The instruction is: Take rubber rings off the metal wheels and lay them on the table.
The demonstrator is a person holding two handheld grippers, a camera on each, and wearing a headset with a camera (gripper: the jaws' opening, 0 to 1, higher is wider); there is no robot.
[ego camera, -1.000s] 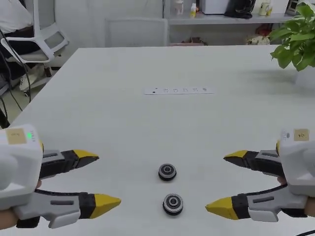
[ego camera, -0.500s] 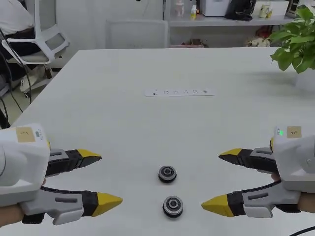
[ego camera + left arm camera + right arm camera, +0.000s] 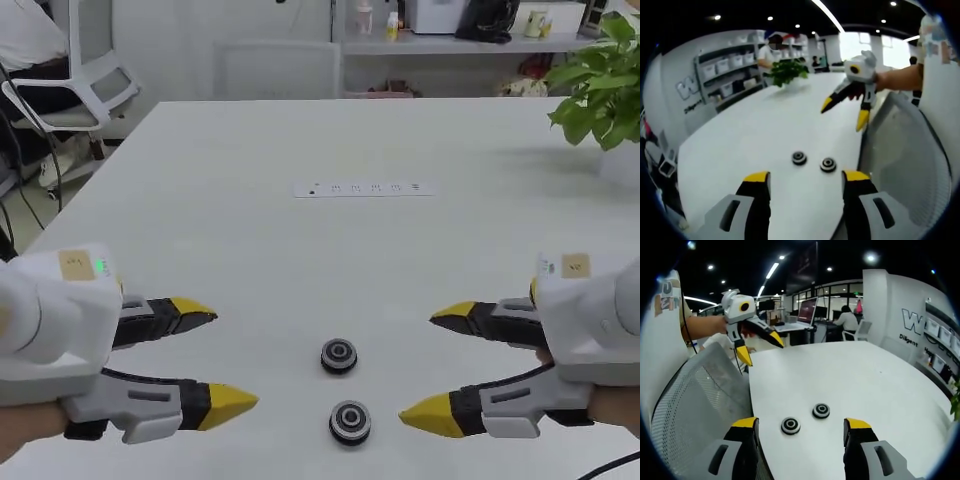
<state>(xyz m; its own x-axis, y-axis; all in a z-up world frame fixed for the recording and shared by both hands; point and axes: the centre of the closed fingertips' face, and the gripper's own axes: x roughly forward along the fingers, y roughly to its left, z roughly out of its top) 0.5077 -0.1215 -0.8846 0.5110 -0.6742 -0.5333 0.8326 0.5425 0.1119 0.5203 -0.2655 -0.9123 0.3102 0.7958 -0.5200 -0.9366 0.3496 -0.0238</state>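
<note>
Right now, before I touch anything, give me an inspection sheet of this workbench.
Surface: white table, no rings laid on it yet.
Job's things: far wheel and near wheel, close together near the front edge; dark rings look to be on both.
Clutter: power strip at mid-table.
Grippers: left gripper and right gripper, jaws open, empty, flanking the wheels, touching neither.
Cables: dark line at the near right corner, possibly a cable.
Surroundings: plant far right, office chair far left, shelf behind.

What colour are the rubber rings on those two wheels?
Black; each rubber ring wraps a silvery metal wheel. Clearest in the head view.
</note>
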